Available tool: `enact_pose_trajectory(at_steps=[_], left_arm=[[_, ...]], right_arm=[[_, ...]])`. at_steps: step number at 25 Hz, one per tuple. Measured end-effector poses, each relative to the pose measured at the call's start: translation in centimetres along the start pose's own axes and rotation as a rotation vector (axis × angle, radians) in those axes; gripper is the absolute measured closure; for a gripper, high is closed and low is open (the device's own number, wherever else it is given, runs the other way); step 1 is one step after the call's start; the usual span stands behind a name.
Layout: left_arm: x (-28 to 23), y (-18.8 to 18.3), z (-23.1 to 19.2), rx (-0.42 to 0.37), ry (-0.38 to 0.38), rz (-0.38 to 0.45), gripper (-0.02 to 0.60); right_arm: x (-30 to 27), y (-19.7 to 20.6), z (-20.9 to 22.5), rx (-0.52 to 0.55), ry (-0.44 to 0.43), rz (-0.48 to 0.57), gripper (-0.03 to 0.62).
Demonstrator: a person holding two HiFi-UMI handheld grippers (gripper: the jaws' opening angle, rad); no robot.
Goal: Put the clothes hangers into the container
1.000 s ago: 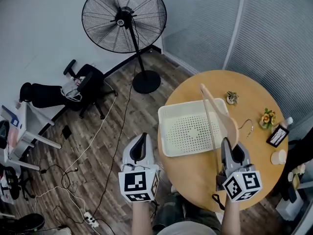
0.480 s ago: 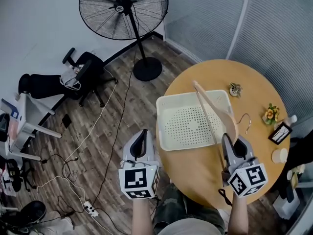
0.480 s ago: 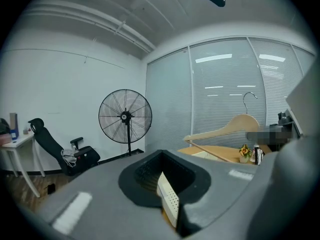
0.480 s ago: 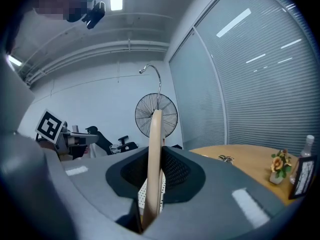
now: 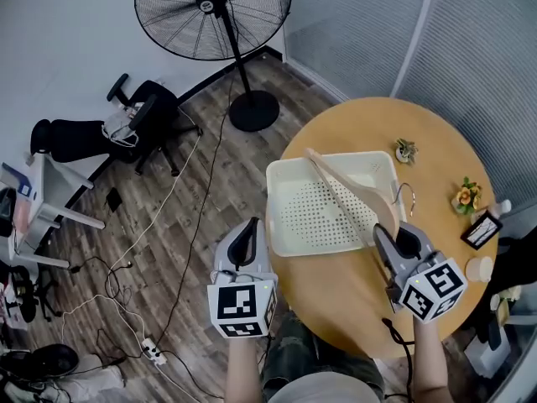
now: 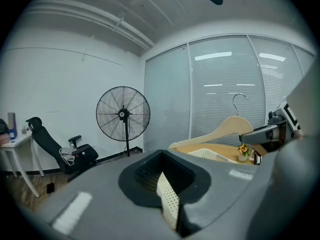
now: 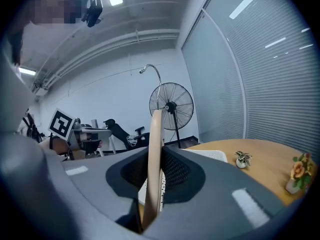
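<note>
A white perforated container (image 5: 310, 218) sits on the left part of the round wooden table (image 5: 436, 154). My right gripper (image 5: 393, 240) is shut on one end of a wooden clothes hanger (image 5: 344, 193). The hanger slants up-left across the container, its metal hook (image 5: 407, 193) pointing right. In the right gripper view the hanger (image 7: 156, 149) stands edge-on between the jaws of my right gripper (image 7: 155, 184). My left gripper (image 5: 244, 235) hangs over the floor just left of the table, shut and holding nothing. The left gripper view shows my left gripper (image 6: 162, 181), the hanger (image 6: 227, 128) and the container (image 6: 207, 154).
Two small potted plants (image 5: 406, 150) (image 5: 463, 198), a picture frame (image 5: 481, 232) and a cup (image 5: 478, 269) stand along the table's right side. A standing fan (image 5: 214, 11), an office chair (image 5: 143, 116), a white desk (image 5: 33, 217) and cables (image 5: 151, 250) occupy the floor to the left.
My right gripper has swung the hanger leftward, so its far end now reaches across the container toward the back left. The left gripper has hardly moved.
</note>
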State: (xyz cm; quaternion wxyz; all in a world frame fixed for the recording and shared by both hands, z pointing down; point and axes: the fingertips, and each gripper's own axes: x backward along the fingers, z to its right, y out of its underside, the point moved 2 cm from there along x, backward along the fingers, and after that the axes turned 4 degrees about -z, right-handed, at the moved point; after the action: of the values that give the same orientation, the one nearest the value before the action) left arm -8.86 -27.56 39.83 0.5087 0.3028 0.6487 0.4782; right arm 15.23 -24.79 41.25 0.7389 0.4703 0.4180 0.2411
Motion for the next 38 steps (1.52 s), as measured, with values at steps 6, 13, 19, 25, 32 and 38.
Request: enact_pose_trajectory(at_steps=[6, 13, 19, 25, 32, 38], left_arm=[[-0.9, -0.1, -0.1, 0.002, 0.002, -0.002, 0.581], [-1.7, 0.2, 0.9, -0.008, 0.018, -0.013, 0.581], [-2.0, 0.5, 1.4, -0.002, 0.027, -0.021, 0.581], [-2.1, 1.4, 1.1, 0.010, 0.015, -0.038, 0.581], [-2.2, 1.9, 1.3, 0.025, 0.013, -0.051, 0.581], [-2.2, 2.5, 1.3, 0.038, 0.011, -0.070, 0.581]], right_arm=[[-0.8, -0.5, 1.2, 0.041, -0.065, -0.073, 0.514], [-1.9, 0.4, 2.2, 0.096, -0.157, -0.182, 0.514], [-4.2, 1.8, 2.7, 0.160, -0.199, -0.293, 0.514], [-5.7, 2.8, 3.2, 0.111, -0.239, -0.340, 0.514], [-7.3, 3.6, 4.3, 0.108, -0.247, -0.392, 0.514], [-8.6, 3.8, 5.1, 0.101, -0.256, -0.417, 0.514]])
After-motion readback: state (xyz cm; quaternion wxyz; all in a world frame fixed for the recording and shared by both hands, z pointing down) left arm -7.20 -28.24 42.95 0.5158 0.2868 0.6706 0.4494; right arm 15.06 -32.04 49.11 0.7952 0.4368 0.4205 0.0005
